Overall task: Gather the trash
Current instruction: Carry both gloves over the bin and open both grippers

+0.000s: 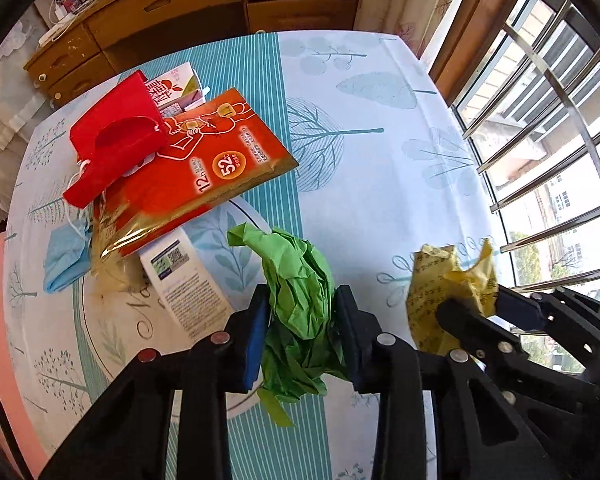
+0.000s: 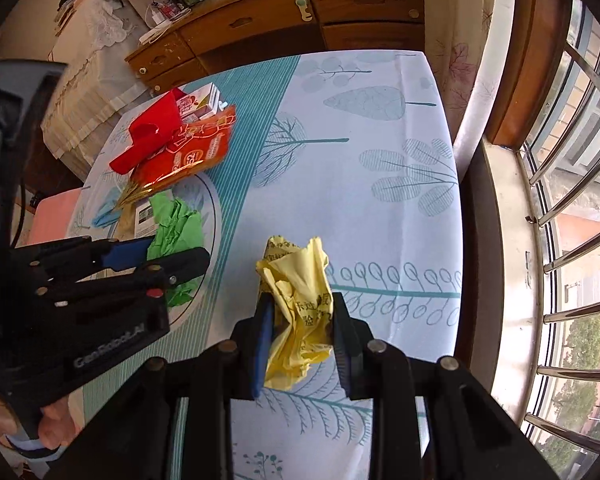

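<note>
A table covered by a leaf-printed blue and white cloth is seen beside a barred window, with a wooden dresser behind it. On a round plate at the table's left side a pile of trash is gathered: a red bag, an orange-red foil pouch, a juice carton, a blue face mask and a printed leaflet. A crumpled green paper wad is clamped between the jaws of the left gripper, above the plate's edge. A crumpled yellow wrapper is pinched by the right gripper, held over the bare cloth to the right of the plate
</note>
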{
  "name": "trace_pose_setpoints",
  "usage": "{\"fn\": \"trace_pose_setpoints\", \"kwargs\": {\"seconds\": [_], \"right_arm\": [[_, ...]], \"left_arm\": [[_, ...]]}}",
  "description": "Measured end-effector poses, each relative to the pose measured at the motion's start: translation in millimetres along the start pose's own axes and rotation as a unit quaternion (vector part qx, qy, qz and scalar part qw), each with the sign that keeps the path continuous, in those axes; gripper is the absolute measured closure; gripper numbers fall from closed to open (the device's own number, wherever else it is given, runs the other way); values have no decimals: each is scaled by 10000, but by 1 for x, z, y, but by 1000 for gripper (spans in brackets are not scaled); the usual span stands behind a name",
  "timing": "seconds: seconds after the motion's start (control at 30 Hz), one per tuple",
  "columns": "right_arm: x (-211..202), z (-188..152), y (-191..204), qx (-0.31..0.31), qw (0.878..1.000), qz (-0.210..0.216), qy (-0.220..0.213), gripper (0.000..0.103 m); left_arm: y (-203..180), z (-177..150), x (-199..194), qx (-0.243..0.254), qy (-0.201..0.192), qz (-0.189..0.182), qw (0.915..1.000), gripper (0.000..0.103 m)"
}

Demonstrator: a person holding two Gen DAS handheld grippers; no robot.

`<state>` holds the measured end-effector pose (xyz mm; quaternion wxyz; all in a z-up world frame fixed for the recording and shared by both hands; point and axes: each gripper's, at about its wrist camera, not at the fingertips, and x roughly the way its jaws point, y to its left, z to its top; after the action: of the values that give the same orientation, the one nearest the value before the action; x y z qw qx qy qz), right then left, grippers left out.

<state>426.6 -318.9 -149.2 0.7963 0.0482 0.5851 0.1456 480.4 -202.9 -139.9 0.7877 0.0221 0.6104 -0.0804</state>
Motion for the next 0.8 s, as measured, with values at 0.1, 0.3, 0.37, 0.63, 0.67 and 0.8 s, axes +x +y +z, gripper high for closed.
{"fn": "trace_pose_setpoints", "kwargs": {"seconds": [0.1,0.3,0.37,0.63,0.67,0.8], "right_arm": [[-7,-11,14,-86,9999,-1,74,75],[-22,-46,48,-218,9992,-13,334,76],[-27,-61,64,-340,9985,-84,426,76],[-46,-131,141,-594,9963,-215,575,76],[-48,-141,151,-611,9962,-228,574,76],[-57,-183,192,-630,9959,-348,543,76]], "left_arm": [[6,-23,-32,-63,-237,-185,9995,72],[26,-79,-95,-22,-633,-364,9973,72],[38,-104,-110,-47,-729,-398,9965,72],[93,-208,-157,-211,-995,-441,9938,72],[98,-219,-160,-213,-1023,-454,9935,72],[124,-274,-174,-56,-1222,-573,9908,72]]}}
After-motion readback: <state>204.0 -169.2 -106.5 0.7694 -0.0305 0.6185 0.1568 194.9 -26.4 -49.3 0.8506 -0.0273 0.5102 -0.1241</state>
